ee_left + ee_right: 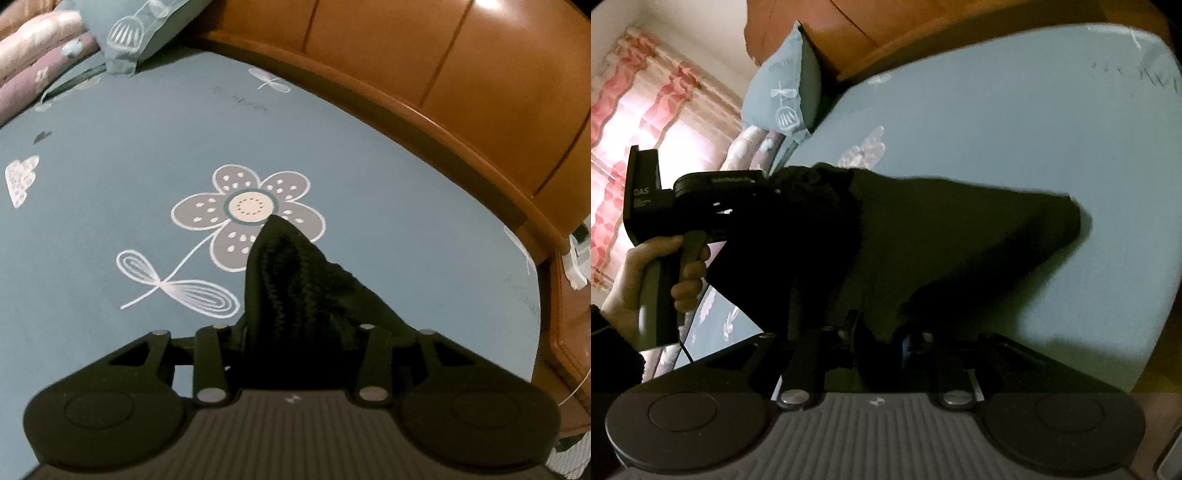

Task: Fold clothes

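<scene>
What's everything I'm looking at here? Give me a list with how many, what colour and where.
black garment: one, black, stretched between the two tongs above the bed
bed sheet: one, blue-grey with white and grey flowers, covering the bed
pillow: one, blue with white print, at the bed's head
folded quilts: a stack, pink and mauve, beside the pillow
headboard: one, brown wood, along the bed's edge
curtain: one, pink and white, by the window
left tongs: black, garment between the fingers
right tongs: black, garment between the fingers
left hand: one, holding the handle
</scene>
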